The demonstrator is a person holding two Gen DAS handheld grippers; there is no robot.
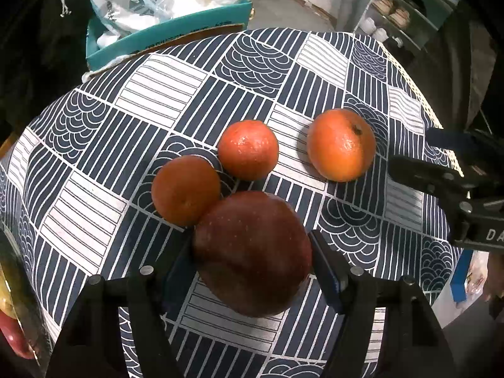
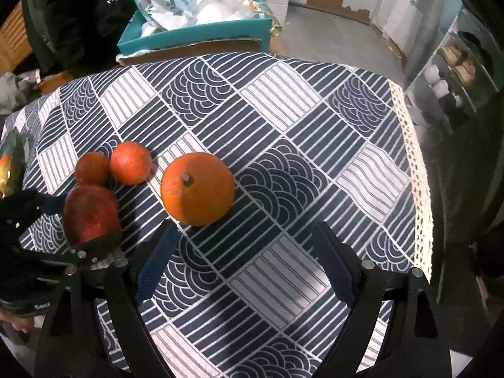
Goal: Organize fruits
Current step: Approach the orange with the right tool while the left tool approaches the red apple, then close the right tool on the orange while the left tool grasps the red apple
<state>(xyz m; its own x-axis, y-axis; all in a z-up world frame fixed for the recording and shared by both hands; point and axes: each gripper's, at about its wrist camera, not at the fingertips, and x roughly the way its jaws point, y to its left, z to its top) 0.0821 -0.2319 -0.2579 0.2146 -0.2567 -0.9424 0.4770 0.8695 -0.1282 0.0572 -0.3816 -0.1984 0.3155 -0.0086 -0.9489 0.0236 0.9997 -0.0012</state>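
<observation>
My left gripper (image 1: 252, 252) is shut on a dark red apple (image 1: 252, 252), low over the patterned tablecloth (image 1: 157, 94). The apple touches one small orange (image 1: 185, 190); a second small orange (image 1: 248, 149) lies just behind. A larger orange (image 1: 341, 144) with its stem up lies apart to the right. In the right wrist view the large orange (image 2: 197, 189) sits just beyond my open, empty right gripper (image 2: 244, 236), slightly left of its middle. The apple (image 2: 91, 212) and the two small oranges (image 2: 130, 163) are at the left, held by the left gripper (image 2: 78, 220).
A teal box (image 2: 195, 36) with white bags stands behind the table's far edge. The cloth's lace edge (image 2: 419, 173) marks the right side. A shelf unit (image 2: 453, 72) stands at the far right. A bag of fruit (image 1: 9, 299) lies at the left edge.
</observation>
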